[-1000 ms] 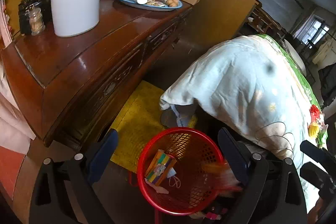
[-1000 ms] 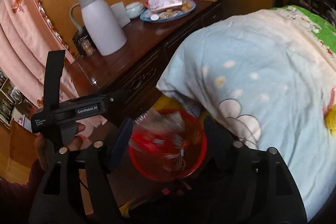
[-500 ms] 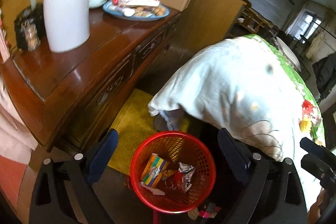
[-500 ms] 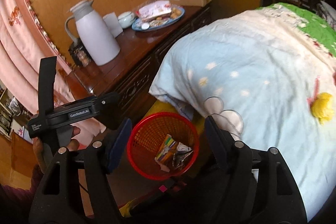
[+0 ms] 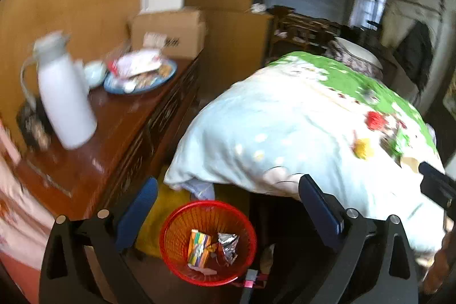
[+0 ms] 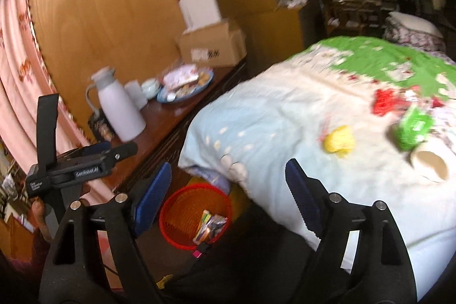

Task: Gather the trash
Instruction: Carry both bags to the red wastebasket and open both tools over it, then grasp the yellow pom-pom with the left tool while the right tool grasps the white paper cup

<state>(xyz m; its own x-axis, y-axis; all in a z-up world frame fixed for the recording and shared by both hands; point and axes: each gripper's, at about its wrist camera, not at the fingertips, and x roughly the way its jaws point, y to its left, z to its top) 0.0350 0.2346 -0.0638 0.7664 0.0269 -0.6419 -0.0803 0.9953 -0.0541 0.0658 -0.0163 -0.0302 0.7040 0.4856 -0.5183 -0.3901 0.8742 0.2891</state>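
Observation:
A red mesh basket stands on the floor between the wooden sideboard and the bed. It holds a colourful carton and a silver wrapper. My left gripper is open and empty above the basket. My right gripper is open and empty, higher up. On the quilt lie a yellow wrapper, a red wrapper, a green packet and a paper cup.
The sideboard carries a white thermos, a blue plate of snacks and a cardboard box. A pink curtain hangs on the left. The bed's quilt overhangs beside the basket.
The silver wrapper dropped from my right gripper into the basket. Both grippers have since risen and tilted up toward the bed, bringing the wrappers on the quilt into view.

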